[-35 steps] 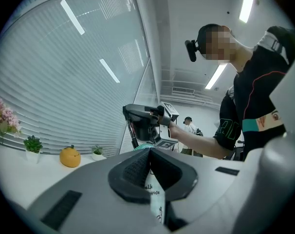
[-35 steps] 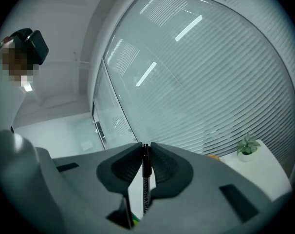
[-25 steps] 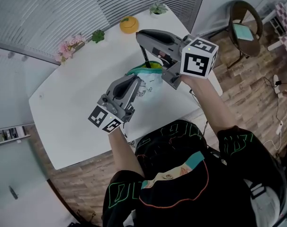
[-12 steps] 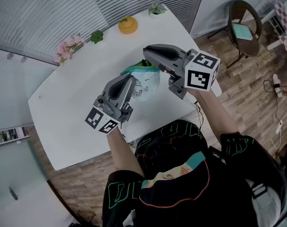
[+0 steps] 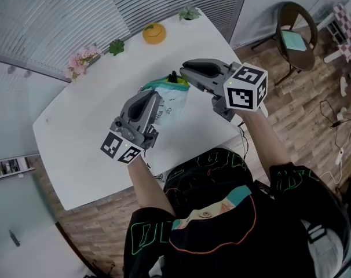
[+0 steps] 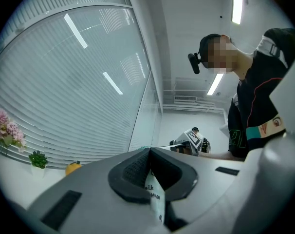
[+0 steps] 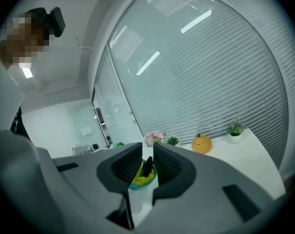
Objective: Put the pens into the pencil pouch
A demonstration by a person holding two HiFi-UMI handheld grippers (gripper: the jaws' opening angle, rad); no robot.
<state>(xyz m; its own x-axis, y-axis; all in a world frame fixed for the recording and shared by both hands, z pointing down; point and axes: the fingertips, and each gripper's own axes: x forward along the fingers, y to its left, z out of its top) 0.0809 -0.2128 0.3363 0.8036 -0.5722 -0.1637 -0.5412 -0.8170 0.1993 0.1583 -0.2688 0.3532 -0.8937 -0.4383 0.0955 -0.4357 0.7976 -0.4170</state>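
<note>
Both tongs met over the white desk [image 5: 77, 132]. My left tongs [image 5: 156, 99] were clamped shut on the pencil pouch [image 5: 172, 100] wall, holding its mouth upward. My right tongs [image 5: 183, 70], narrowly parted, pinched the black pen [image 5: 173, 77] standing in that mouth.

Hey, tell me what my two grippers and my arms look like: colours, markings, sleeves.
The left gripper and right gripper are both grey moulded plastic with rounded bodies and dark ribbed pads. At its rear each carries a white cube with black square markers: left cube, right cube. No cables show. You wear a black top with short sleeves printed with green lines.
</note>
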